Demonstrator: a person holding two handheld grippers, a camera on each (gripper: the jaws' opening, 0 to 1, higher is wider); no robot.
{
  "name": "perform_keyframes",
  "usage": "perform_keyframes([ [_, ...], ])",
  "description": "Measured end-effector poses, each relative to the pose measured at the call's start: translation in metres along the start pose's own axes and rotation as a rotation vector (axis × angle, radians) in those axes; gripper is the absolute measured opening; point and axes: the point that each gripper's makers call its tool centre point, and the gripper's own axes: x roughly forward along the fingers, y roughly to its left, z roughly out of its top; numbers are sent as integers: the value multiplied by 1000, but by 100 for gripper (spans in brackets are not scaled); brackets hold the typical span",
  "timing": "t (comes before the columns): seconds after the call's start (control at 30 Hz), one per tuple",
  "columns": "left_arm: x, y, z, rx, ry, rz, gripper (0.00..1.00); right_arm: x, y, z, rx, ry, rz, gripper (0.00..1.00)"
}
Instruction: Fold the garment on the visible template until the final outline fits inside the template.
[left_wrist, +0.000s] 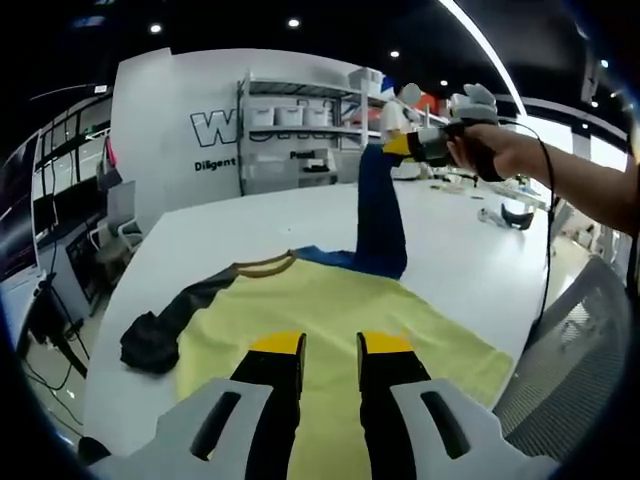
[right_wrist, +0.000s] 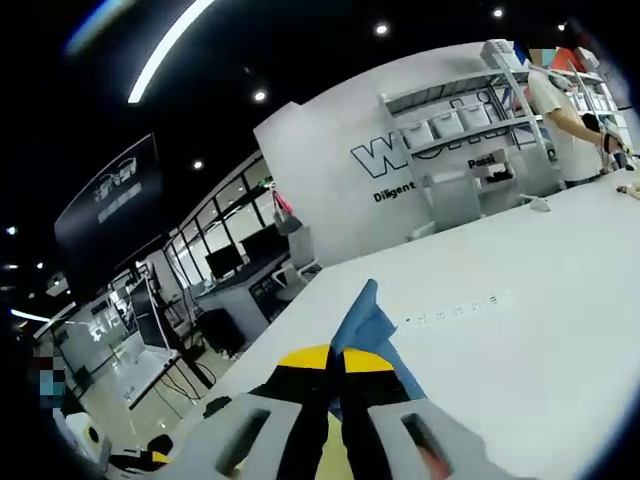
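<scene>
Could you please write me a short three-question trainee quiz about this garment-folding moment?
1. True or false: the right gripper is shut on the blue sleeve.
2. Which sleeve lies crumpled on the white table: A) black sleeve B) blue sleeve?
3. Fill in: the left gripper hovers open above the ___ shirt body.

Key: 1 true; 2 A; 3 yellow.

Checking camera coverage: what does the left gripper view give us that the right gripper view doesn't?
Left gripper view alone: the yellow shirt body spread on the white table, its dark sleeve bunched, and the blue sleeve lifted by the right hand-held gripper; the left hand-held gripper hovers open above the shirt. Right gripper view alone: blue fabric pinched close up, plus desks with monitors. Both: table, shelving and lettered wall.
</scene>
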Motion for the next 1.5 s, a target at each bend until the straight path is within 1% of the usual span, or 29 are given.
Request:
perform_keyframes([
  [0.1,-1,2,1,-1,-2,2,19,11,21,-4,0,0,39,0],
  [0.13,-1,2,1,-1,-2,2,19,13,25,-5,-1,1,45,0],
  [0.2,-2,3,0,-1,-2,3,19,22,38,-11,-5,9,63,0],
  [0.3,-3,4,-1,-3,1,3,19,32,52,-18,-16,17,81,0],
  [0.43,-4,7,-3,-6,6,5,19,45,61,-27,-32,19,86,0],
  [0.53,-5,8,-4,-8,10,5,20,59,73,-43,-40,42,104,0],
  [0.57,-5,9,-5,-10,12,5,20,60,74,-46,-42,48,107,0],
  [0.6,-4,10,-5,-11,13,6,20,65,79,-56,-58,72,115,0],
  [0.63,-4,11,-5,-12,15,6,20,67,80,-58,-62,76,116,0],
  [0.7,-4,12,-6,-12,21,6,21,74,81,-71,-69,103,118,0],
  [0.83,-3,14,-7,-14,25,6,21,82,81,-83,-64,129,109,0],
  [1.03,-1,18,-13,-18,45,8,21,96,91,-105,-98,179,119,0],
  [1.07,-1,19,-14,-21,49,8,21,98,93,-110,-110,192,125,0],
  [1.1,0,21,-16,-26,57,9,21,101,95,-119,-129,218,131,0],
  [1.13,0,22,-17,-29,61,10,21,102,96,-122,-134,224,133,0],
  [1.23,1,25,-20,-40,74,13,21,107,97,-142,-168,282,140,0],
  [1.33,1,27,-21,-40,82,17,21,111,95,-155,-178,316,137,0],
  [1.4,2,28,-22,-41,85,19,21,116,91,-168,-176,355,129,0],
  [1.5,2,31,-24,-42,91,24,21,121,90,-175,-171,369,125,0],
])
